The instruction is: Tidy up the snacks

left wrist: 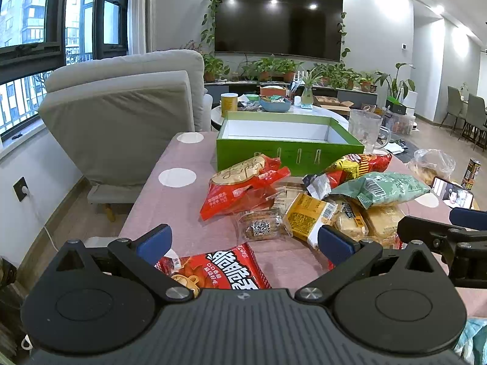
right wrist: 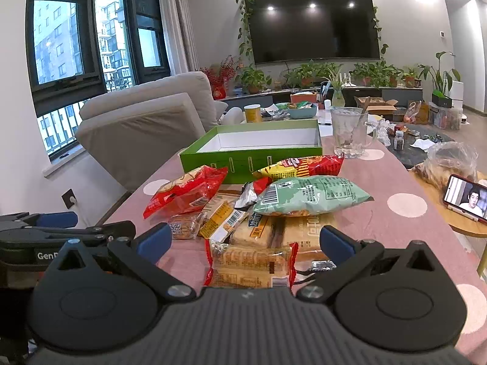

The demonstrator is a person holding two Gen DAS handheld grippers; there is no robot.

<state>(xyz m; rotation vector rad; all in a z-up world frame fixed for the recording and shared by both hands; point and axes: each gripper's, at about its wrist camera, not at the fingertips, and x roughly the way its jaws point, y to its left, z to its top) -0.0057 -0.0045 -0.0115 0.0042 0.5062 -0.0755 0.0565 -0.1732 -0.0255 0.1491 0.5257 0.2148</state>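
Both tongs, left gripper and right gripper, are spread and hold nothing. The green box is bare inside, so sorting looks unstarted; the snack pile lies before that box. A glass mug stands beside the box, likely in the way

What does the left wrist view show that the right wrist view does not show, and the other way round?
Only the left wrist view shows the red snack bag lying between the open left gripper, and a dark can at the far right. Only the right wrist view shows the clear-wrapped biscuit pack between the open right gripper, and a small dark jar. Both show the empty green box, the green snack bag, the glass mug and the phone.
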